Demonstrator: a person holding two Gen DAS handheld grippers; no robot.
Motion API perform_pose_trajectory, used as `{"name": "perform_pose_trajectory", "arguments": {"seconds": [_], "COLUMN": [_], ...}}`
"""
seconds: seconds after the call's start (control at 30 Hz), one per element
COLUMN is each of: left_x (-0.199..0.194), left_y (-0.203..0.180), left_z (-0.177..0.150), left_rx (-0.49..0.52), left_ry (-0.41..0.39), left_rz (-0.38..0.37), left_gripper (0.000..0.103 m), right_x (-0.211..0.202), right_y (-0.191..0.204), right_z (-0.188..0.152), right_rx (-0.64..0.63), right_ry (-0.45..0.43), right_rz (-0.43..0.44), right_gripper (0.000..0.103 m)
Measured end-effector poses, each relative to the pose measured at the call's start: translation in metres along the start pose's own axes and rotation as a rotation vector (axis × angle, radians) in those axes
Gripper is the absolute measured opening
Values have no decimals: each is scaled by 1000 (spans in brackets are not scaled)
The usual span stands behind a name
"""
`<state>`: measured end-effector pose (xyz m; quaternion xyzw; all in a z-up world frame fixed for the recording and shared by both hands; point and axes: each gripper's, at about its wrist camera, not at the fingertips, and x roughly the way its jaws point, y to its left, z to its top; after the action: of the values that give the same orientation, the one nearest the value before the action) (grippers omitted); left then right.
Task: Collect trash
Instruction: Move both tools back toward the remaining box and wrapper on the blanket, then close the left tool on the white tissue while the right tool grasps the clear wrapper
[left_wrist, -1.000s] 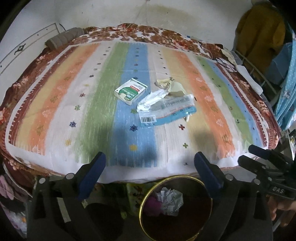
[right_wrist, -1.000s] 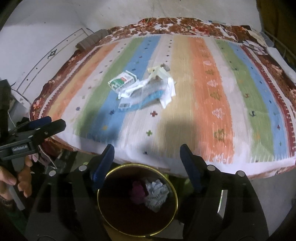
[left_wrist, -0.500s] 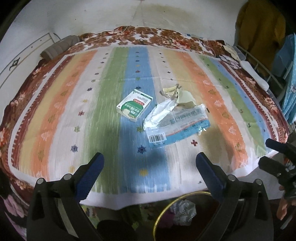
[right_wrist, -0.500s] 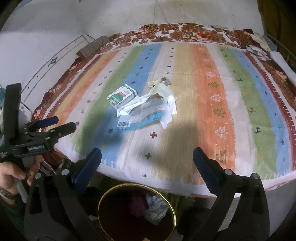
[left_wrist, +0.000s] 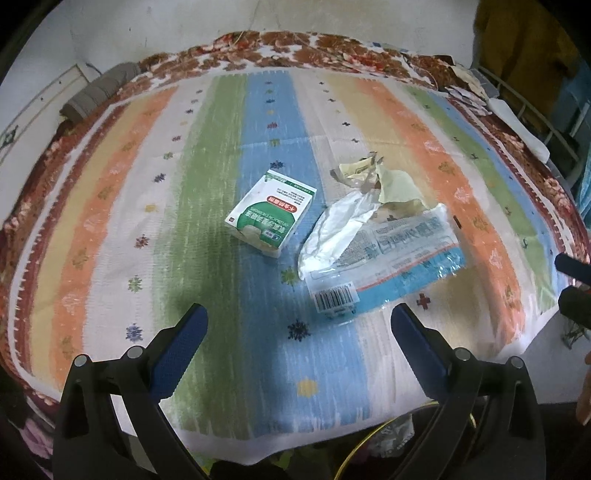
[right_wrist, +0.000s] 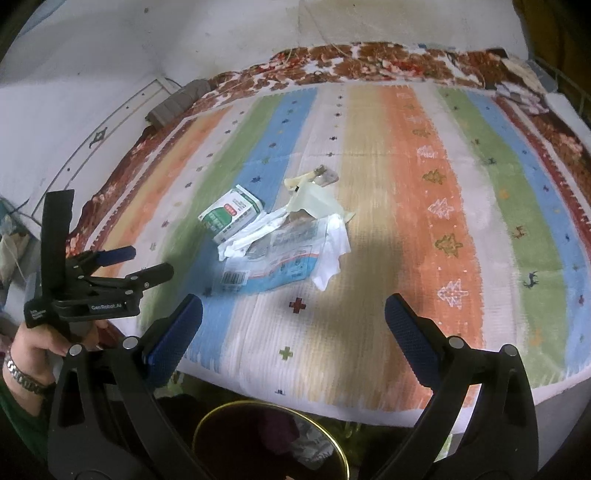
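Striped in green, blue, orange and cream, the bed cover carries the trash near its middle: a green-and-white carton just beside a crumpled pile of a clear printed plastic bag, white wrapper and pale yellow paper. Both the left gripper and the right gripper hang over the bed's near edge, fingers spread wide and holding nothing. Below that edge stands a gold-rimmed bin with crumpled paper inside.

Bed: a striped woven cover in orange, green, blue and cream over a brown floral blanket.
Wall: pale plaster at far and left.
Far right: yellow-brown hanging cloth, metal rail.
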<state>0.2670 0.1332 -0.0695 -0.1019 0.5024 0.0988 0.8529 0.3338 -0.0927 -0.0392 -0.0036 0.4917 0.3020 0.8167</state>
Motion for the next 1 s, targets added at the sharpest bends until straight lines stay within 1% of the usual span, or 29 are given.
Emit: {"name": "perform_pose_trajectory", "arguments": {"seconds": [0.13, 0.27, 0.43, 0.47, 0.53, 0.6, 0.67, 0.73, 0.77, 0.8, 0.83, 0.87, 0.93, 1.0], "left_x": [17, 30, 46, 49, 56, 62, 67, 71, 74, 78, 80, 83, 88, 93], "left_y": [5, 4, 4, 4, 3, 3, 2, 2, 1, 1, 1, 1, 0, -2], "left_z": [7, 13, 22, 24, 26, 28, 30, 32, 33, 34, 34, 35, 36, 37], "left_rx": [-14, 14, 14, 12, 12, 11, 10, 15, 17, 16, 15, 15, 18, 31], "left_ry": [21, 23, 35, 39, 47, 55, 64, 66, 68, 72, 75, 77, 79, 83], "left_rz": [-50, -58, -87, -89, -86, -107, -127, -129, -132, -135, -136, -134, -135, -142], "left_gripper": [96, 96, 96, 95, 94, 90, 87, 86, 84, 82, 80, 77, 71, 64], "right_x": [18, 35, 51, 55, 61, 66, 72, 77, 80, 83, 85, 88, 93, 98], "right_y": [-7, -11, -16, -18, -22, -25, -29, -32, -33, -34, -34, -35, -35, -35], "right_z": [6, 9, 13, 14, 16, 17, 18, 19, 19, 19, 20, 21, 22, 24], "right_rx": [21, 43, 53, 62, 76, 90, 103, 116, 120, 123, 126, 130, 137, 141], "right_ry": [35, 64, 83, 89, 96, 105, 114, 121, 126, 131, 135, 140, 148, 157], "right_rz": [23, 43, 47, 55, 54, 62, 70, 74, 76, 82, 89, 93, 100, 110], "right_gripper": [93, 90, 84, 82, 81, 79, 75, 71, 68, 66, 61, 56, 53, 46]}}
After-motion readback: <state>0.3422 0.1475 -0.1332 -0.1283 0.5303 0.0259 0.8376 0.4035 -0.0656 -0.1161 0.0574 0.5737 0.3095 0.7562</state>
